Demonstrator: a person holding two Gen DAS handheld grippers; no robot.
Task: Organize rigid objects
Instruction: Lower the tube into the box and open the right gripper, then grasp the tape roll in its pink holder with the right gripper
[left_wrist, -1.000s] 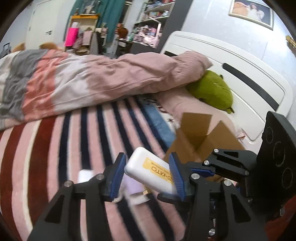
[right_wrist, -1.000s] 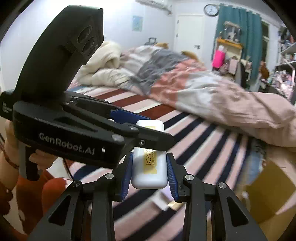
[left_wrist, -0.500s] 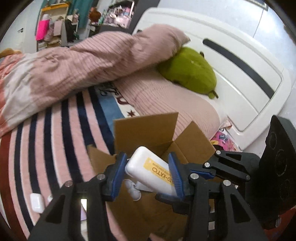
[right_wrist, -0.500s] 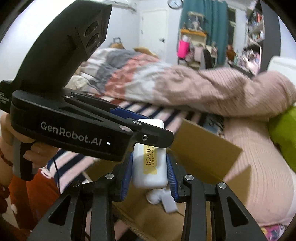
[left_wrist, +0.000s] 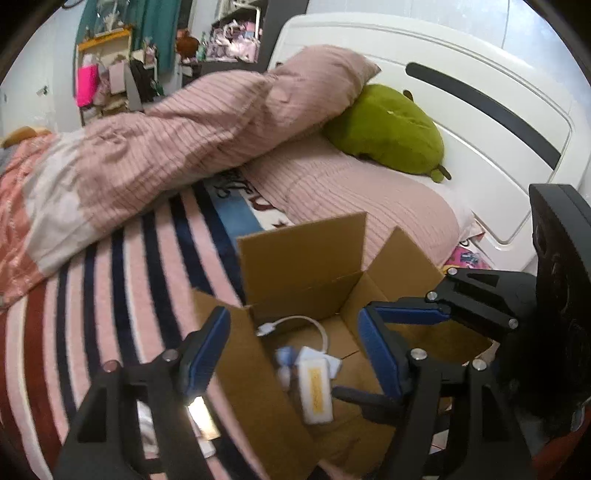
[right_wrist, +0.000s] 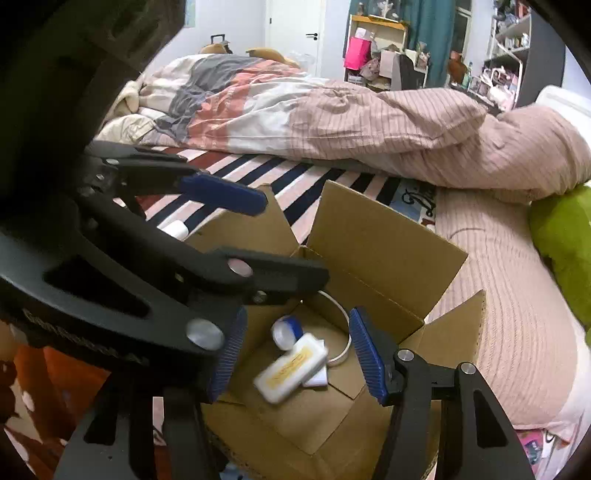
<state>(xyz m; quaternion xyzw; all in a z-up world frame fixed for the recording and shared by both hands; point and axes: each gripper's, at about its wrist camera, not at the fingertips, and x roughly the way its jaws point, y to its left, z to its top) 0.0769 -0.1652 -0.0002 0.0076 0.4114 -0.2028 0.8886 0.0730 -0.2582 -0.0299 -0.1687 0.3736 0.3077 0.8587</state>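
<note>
An open cardboard box stands on the striped bed. Inside it lies a white case with a yellow label, slightly blurred, free of both grippers. A white cable and a small blue-and-white item lie beside it. My left gripper hovers over the box with jaws opening and nothing between the pads. My right gripper does the same, its jaws opening above the case. The left gripper's fingers cross the right wrist view just above the box's near flap.
A green plush and a pink pillow lie by the white headboard. A rumpled duvet covers the bed's far side. A small white object sits on the striped blanket left of the box.
Both grippers carried the white case sideways over the box, then both opened. The case dropped out of the pads and now lies in the box.
</note>
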